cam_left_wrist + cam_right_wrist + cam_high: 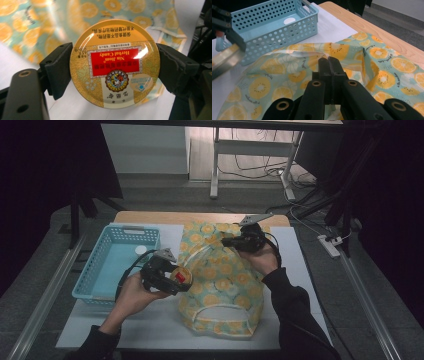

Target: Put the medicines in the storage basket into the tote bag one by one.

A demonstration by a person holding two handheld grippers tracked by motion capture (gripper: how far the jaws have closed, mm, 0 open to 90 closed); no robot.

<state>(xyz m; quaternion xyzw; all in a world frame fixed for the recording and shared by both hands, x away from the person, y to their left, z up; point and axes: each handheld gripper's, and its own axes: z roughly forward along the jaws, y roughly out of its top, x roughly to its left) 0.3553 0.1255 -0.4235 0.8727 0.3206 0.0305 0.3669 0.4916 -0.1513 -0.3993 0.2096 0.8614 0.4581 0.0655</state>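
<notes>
Fingers of the left gripper [113, 67] are clamped on the rim of a round candy tin [115, 63], one pad [60, 70] on each side, lid facing the camera. Fingers of the right gripper [329, 66] are pressed together on a fold of the bag [332, 50], a fruit-print cloth bag lying on the white surface [150, 320]; the pinch lifts the edge at its mouth. High view: tin held above the surface just left of the bag, between bag and basket [95, 270]. Step in hand, as judged: carrying the tin to the bag while the right gripper holds the mouth open. Next move calls for tilting the tin edge-on and sliding it under the raised fold, with the right gripper holding its pinch so the opening does not collapse; release once the tin is well inside. Containers: basket, pale blue and perforated, holds one small white round thing [141, 250], nothing else seen. Bag contents cannot be told; cloth hides the inside.
</notes>
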